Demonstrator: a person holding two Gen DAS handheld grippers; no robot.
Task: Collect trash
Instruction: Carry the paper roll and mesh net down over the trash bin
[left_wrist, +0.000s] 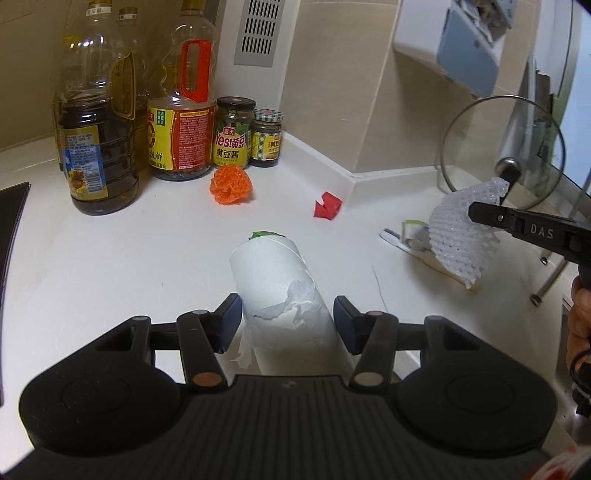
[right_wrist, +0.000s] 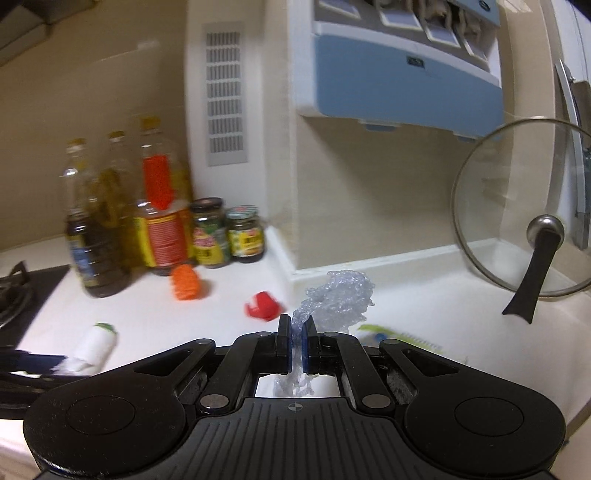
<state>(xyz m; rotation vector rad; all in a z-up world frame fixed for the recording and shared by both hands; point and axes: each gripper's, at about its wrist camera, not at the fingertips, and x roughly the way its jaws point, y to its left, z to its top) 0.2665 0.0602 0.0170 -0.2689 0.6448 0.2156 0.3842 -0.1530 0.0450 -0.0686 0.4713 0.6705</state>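
My right hand-held gripper (right_wrist: 294, 339) pinching white foam netting (right_wrist: 338, 295) lifted off the table (left_wrist: 147, 240); my left hand-held gripper (left_wrist: 287, 314) clasping a paper roll (left_wrist: 284, 291); orange mesh ball (left_wrist: 231, 184) and red scrap (left_wrist: 327, 208) farther off, near the jars (left_wrist: 234, 131)

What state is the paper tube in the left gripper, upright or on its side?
On its side. The paper tube points away from the camera, between the left gripper's fingers, torn paper hanging at its near end.
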